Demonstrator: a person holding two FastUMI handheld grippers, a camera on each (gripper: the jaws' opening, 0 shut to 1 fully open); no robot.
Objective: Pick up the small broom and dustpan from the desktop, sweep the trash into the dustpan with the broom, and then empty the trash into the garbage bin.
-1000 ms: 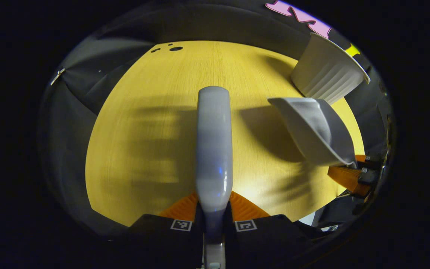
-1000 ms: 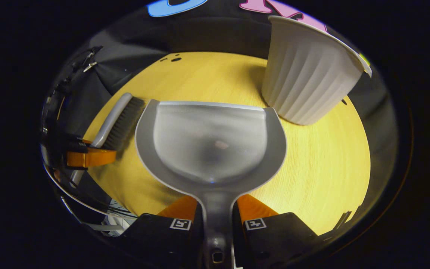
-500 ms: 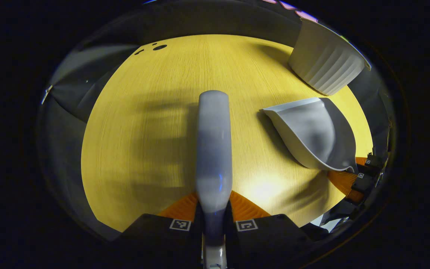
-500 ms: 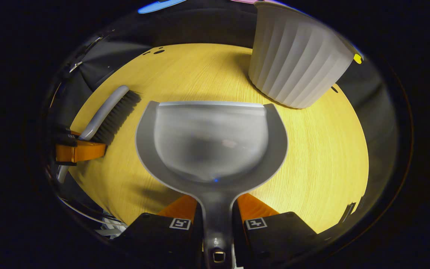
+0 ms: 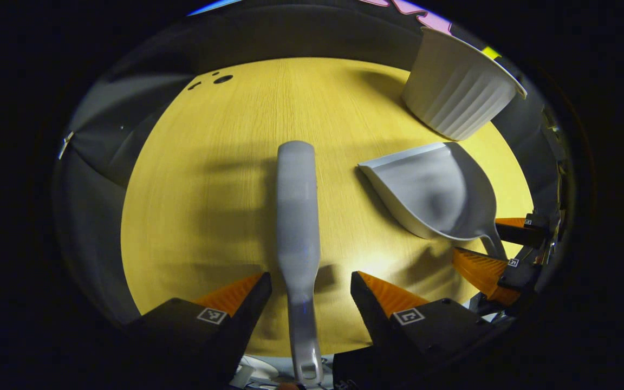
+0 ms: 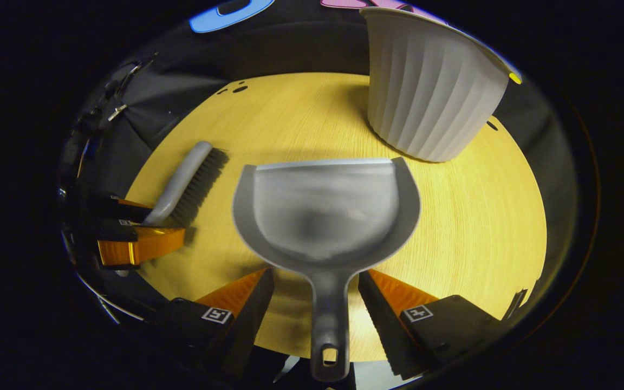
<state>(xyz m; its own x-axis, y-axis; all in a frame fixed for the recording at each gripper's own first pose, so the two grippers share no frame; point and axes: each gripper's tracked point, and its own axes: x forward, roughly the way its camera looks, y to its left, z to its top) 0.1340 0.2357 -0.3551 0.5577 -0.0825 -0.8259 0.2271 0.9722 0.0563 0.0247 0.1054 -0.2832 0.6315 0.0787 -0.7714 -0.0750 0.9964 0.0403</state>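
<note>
The small grey broom (image 5: 297,216) lies flat on the yellow wooden desktop (image 5: 209,206), its handle running between the spread fingers of my left gripper (image 5: 310,281), which is open and not touching it. The grey dustpan (image 6: 328,211) rests on the desktop, its handle passing between the parted fingers of my right gripper (image 6: 317,279), also open. In the right gripper view the broom (image 6: 187,181) shows its dark bristles at the left, with the left gripper (image 6: 144,230) by its handle. The dustpan (image 5: 434,189) and right gripper (image 5: 499,246) appear at the right of the left gripper view.
A white ribbed garbage bin (image 6: 431,92) stands upright at the desktop's far right, just beyond the dustpan's lip; the bin (image 5: 458,89) also shows in the left gripper view. Small dark holes (image 5: 222,79) mark the far left of the table. The near table edge lies under both handles.
Both grippers have opened: the left let go of the broom and the right let go of the dustpan. Both tools now lie on the desktop.
</note>
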